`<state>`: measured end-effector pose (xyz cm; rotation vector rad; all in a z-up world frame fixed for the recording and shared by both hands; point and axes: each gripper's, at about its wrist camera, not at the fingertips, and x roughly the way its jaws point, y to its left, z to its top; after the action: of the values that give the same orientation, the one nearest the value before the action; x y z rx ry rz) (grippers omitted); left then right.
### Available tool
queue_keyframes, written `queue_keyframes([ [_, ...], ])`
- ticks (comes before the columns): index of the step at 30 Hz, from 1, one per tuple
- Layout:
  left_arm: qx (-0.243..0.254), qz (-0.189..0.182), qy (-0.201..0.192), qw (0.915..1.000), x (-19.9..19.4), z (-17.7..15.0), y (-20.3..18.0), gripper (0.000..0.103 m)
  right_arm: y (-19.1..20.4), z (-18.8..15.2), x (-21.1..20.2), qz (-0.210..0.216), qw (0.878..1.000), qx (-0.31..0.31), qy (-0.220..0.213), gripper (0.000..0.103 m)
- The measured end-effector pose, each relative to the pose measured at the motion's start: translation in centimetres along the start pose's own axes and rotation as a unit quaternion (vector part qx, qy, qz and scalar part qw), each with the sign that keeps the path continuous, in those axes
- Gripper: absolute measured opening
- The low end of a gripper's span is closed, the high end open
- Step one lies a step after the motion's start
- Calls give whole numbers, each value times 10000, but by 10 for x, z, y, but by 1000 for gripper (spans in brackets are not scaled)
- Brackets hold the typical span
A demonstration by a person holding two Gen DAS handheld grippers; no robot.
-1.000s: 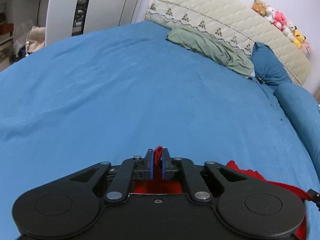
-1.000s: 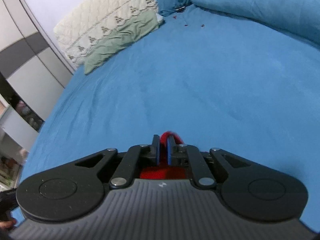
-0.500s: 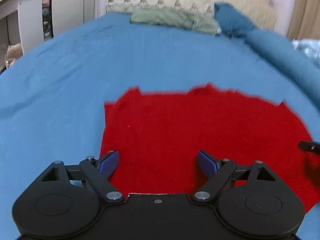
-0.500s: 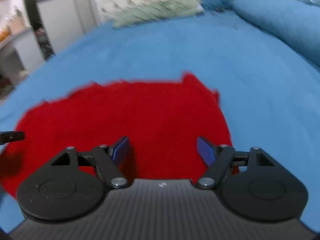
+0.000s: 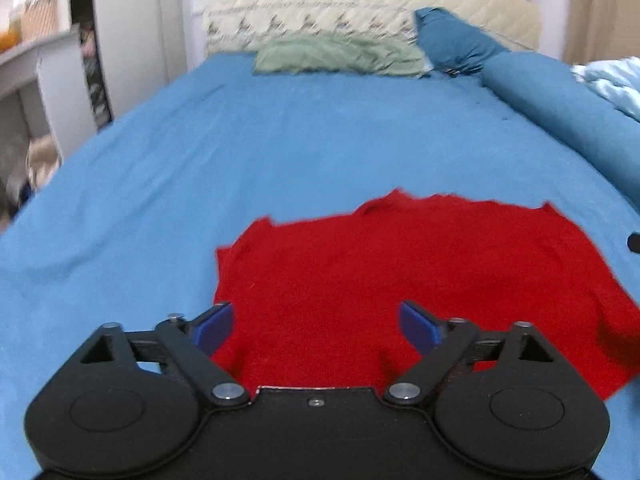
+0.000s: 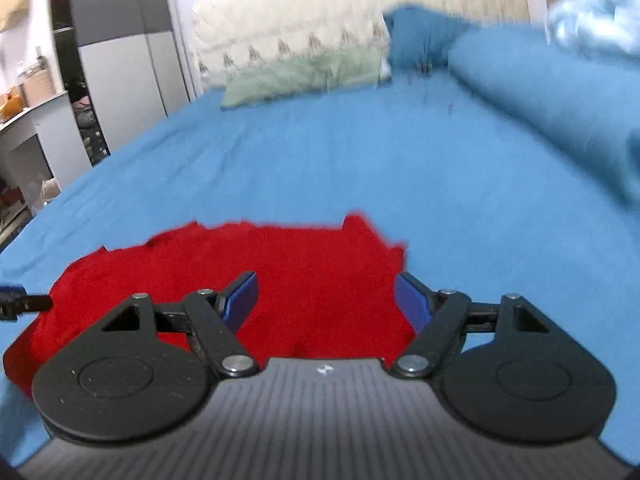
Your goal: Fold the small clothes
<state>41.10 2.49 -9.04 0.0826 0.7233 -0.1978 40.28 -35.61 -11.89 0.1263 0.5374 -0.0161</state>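
A red garment (image 5: 400, 272) lies spread flat on the blue bed sheet (image 5: 280, 140). It also shows in the right wrist view (image 6: 280, 272). My left gripper (image 5: 316, 326) is open and empty, above the garment's near left part. My right gripper (image 6: 326, 300) is open and empty, above the garment's near right edge. A tip of the left gripper (image 6: 16, 302) shows at the left edge of the right wrist view. A tip of the right gripper (image 5: 634, 242) shows at the right edge of the left wrist view.
A green folded cloth (image 5: 340, 54) and a cream quilted headboard (image 5: 360, 0) are at the far end of the bed. A rolled blue duvet (image 5: 560, 112) runs along the right side. White cupboards and shelves (image 6: 120, 60) stand to the left.
Both grippers were shut on the red garment one second ago. They have let it go, opened wide and pulled back; the garment now lies spread on the sheet.
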Motion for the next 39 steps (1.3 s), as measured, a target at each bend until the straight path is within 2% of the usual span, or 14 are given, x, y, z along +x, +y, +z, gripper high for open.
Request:
queue_keyframes([
  [3,160,-267,-15,9995,-10,8,-28,103,-12,6,-24,-171,9996,-246,-2,96],
  [6,172,-512,115,9985,-3,10,-58,103,-29,-5,-28,-384,9987,-268,210,95],
  [14,297,-588,670,9956,51,0,-114,103,-47,-61,-13,-508,9967,-73,635,90],
  [17,293,-477,889,9945,67,-9,-121,103,-44,-79,-3,-513,9963,-88,680,79],
  [20,299,-471,1008,9933,78,-17,-123,103,-43,-94,2,-509,9968,14,618,77],
  [21,319,-477,982,9935,80,-18,-123,103,-41,-97,1,-509,9972,30,548,72],
  [24,321,-523,1002,9931,84,-21,-119,103,-35,-100,0,-312,9982,1,516,46],
  [25,288,-562,1029,9927,86,-20,-118,103,-32,-99,0,-260,9982,-41,545,38],
  [26,256,-596,1059,9923,85,-21,-117,103,-31,-97,-1,-244,9979,-45,592,35],
  [27,248,-633,1091,9917,87,-20,-117,103,-30,-94,0,-245,9975,19,658,26],
  [28,281,-684,1132,9908,88,-18,-116,103,-31,-91,1,-194,9971,148,727,23],
  [32,266,-907,1276,9873,82,-7,-107,103,-44,-65,-5,-37,9870,1261,1000,22],
  [35,97,-922,1011,9905,59,-1,-82,103,-43,-35,-21,485,9754,1987,819,22],
  [39,61,-791,625,9949,17,3,-31,103,4,13,-35,1225,9721,1952,439,22],
])
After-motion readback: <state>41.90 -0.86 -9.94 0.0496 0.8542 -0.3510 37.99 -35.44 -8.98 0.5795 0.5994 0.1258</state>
